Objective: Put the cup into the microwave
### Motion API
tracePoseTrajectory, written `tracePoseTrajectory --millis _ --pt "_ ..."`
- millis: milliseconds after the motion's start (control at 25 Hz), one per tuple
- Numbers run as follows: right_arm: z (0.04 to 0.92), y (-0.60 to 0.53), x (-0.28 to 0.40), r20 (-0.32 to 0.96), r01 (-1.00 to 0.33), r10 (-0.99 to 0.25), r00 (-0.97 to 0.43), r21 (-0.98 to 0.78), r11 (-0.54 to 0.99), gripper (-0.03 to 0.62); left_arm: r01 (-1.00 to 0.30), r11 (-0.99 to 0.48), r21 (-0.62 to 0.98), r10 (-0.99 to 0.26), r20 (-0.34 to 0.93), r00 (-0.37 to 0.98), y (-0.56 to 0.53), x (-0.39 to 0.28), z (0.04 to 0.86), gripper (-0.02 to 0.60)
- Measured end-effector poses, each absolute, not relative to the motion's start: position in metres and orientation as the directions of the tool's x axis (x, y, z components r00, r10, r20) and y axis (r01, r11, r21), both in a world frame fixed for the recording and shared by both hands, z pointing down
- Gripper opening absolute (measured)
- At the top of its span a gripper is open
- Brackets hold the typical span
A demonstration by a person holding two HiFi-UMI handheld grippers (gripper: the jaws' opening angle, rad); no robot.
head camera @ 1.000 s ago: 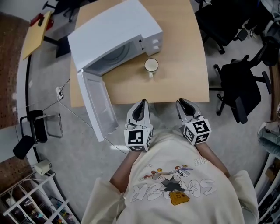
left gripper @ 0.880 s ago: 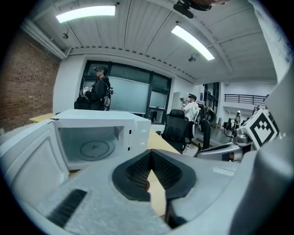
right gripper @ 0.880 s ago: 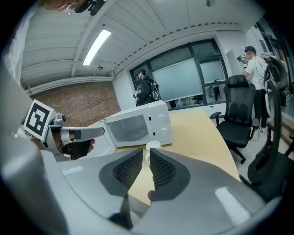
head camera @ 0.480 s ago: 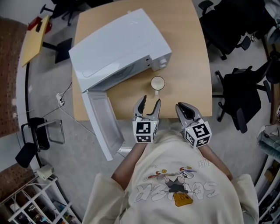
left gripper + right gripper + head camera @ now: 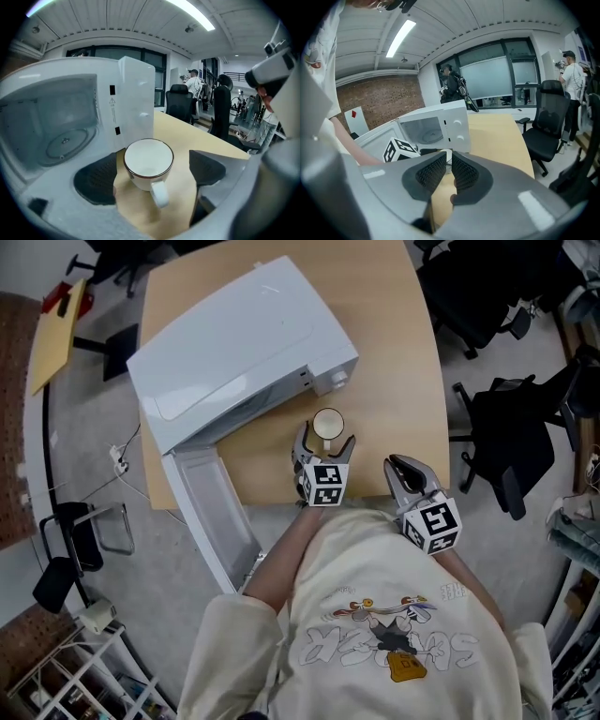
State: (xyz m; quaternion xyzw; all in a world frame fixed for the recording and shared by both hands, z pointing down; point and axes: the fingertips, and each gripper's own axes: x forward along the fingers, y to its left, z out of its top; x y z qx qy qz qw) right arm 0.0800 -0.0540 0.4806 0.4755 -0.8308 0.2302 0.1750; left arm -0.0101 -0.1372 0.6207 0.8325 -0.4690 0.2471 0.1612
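The left gripper (image 5: 326, 442) has its jaws opening very wide, and the cup (image 5: 147, 159) sits right between them. The dark pads do not squeeze it yet, so it holds nothing. The right gripper (image 5: 446, 171) has its jaws almost pressed together with just a thin slit, and nothing is in them. It waits farther from the microwave (image 5: 234, 343) than the left one. The cup stands on the bench (image 5: 394, 352), just in front of the microwave's button side. Its handle (image 5: 159, 193) points away from the microwave, back at the person. The microwave door (image 5: 211, 512) is swung wide open and sticks out past the bench edge. To do this step well, I think the left gripper should slide in a little more, until a pad is on each side of the cup's round body. The handle should stay in the gap, not under a pad. Then it should close softly and lift the cup straight up, keeping it flat. The cup must go around the button side of the microwave to reach the round glass plate (image 5: 65, 140) inside. I cannot tell if the left pad already brushes the cup. From above, the microwave's top hides most of its inside, and the gripper covers the near side of the cup.
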Motion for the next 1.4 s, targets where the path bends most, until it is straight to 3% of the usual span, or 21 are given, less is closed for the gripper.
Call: tracePoseTrajectory --millis 200,280,720,1400 --pt "0.480 -0.058 0.090 0.505 -0.874 -0.721 -0.474 -0.177 0.452 0.043 -0.875 -0.483 0.031 -0.712 0.567 0.413 -0.154 -0.007 0.641 0.479" --pt "0.478 -0.056 0.089 0.510 -0.871 -0.716 -0.477 -0.166 0.462 0.043 -0.885 -0.466 0.029 -0.728 0.557 0.401 -0.161 -0.007 0.641 0.394" --pt "0.478 -0.050 0.094 0.513 -0.865 -0.708 -0.485 -0.164 0.474 0.040 -0.918 -0.395 0.037 -0.759 0.550 0.349 -0.167 -0.026 0.631 0.393" --pt "0.476 -0.065 0.012 0.472 -0.701 -0.561 -0.680 -0.196 0.686 0.038 -0.995 0.085 0.044 -0.881 0.469 -0.054 -0.188 -0.215 0.556 0.393"
